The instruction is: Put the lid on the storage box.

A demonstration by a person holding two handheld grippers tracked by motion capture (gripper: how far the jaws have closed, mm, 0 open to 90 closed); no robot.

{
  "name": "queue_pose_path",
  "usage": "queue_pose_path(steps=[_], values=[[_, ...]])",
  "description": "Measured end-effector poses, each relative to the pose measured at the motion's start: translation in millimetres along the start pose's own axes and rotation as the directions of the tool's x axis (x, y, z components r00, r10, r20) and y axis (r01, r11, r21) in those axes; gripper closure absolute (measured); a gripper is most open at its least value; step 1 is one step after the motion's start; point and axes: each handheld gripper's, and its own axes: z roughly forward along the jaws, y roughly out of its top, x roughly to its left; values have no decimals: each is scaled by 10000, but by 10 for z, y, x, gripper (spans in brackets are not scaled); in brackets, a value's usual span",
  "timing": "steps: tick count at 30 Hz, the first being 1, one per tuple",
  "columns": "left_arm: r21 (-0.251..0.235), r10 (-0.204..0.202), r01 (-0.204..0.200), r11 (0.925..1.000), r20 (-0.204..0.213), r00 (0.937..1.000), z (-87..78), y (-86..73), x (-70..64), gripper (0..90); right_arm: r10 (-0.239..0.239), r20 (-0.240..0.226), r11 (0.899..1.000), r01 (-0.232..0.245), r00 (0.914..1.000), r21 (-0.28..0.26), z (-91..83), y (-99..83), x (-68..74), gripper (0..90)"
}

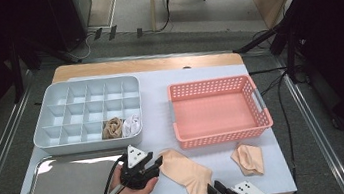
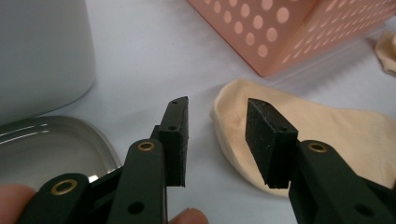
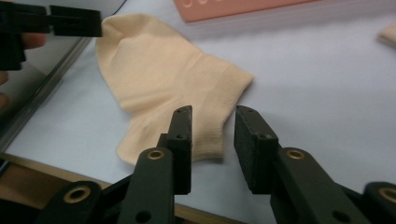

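Now both tools are open and hold nothing. The left tool (image 1: 154,163) sits right at the toe end of the peach sock (image 1: 186,172), and the right tool (image 1: 212,191) sits at the cuff end of the same sock. That sock lies flat on the desk (image 1: 164,133), between the two tools. From the left tool, the sock's round toe (image 2: 233,107) is just past its jaws, a bit to the right. From the right tool, the cuff (image 3: 205,140) lies just ahead of its left jaw. I think the job is to pick up the sock at both ends. To do it well, each tool should go low, slide one jaw under the edge, and close on just the cloth. The pink basket (image 1: 258,116) is just beyond, and a second sock (image 1: 248,158) lies off to the right.
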Motion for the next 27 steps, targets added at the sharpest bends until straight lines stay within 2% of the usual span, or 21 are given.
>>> queue_pose_path(steps=[3,6,8,10,12,13,18,19,21,24,27], values=[[532,3,17,9986,-379,9993,75,18,-10,633,-239,-28,9997,239,9997,103,33,-32,36,732],[772,22,14,9970,-470,9989,116,14,-8,784,-508,69,9985,506,9987,208,51,-23,45,827],[734,-107,131,9972,-324,9994,119,19,5,896,-441,-196,9985,447,9988,319,55,-4,13,861],[717,-105,107,9974,-37,9999,101,20,16,900,-527,-339,9975,542,9980,456,42,25,-11,874],[673,-171,162,9976,128,9998,74,18,26,900,-693,-310,9969,704,9971,358,15,61,-35,878],[673,-266,242,9974,356,9990,48,14,36,900,-736,-364,9968,747,9966,285,-3,87,-50,879],[406,-345,319,9987,651,9973,-99,-38,7,900,-1548,-248,9880,1547,9876,-32,-70,221,-112,882],[358,-268,245,9991,651,9975,-122,-51,-8,900,-2097,-272,9778,2095,9774,-90,-71,259,-118,883],[283,-299,280,9992,690,9972,-163,-72,-25,900,-2574,-248,9662,2570,9660,-183,-79,319,-118,884],[182,-510,498,9986,710,9962,-228,-118,-34,900,-2587,-360,9659,2582,9653,-192,-53,369,-154,884],[355,-531,504,9981,805,9953,-253,-186,-55,900,-2536,-366,9672,2540,9666,51,1,355,-191,882]])
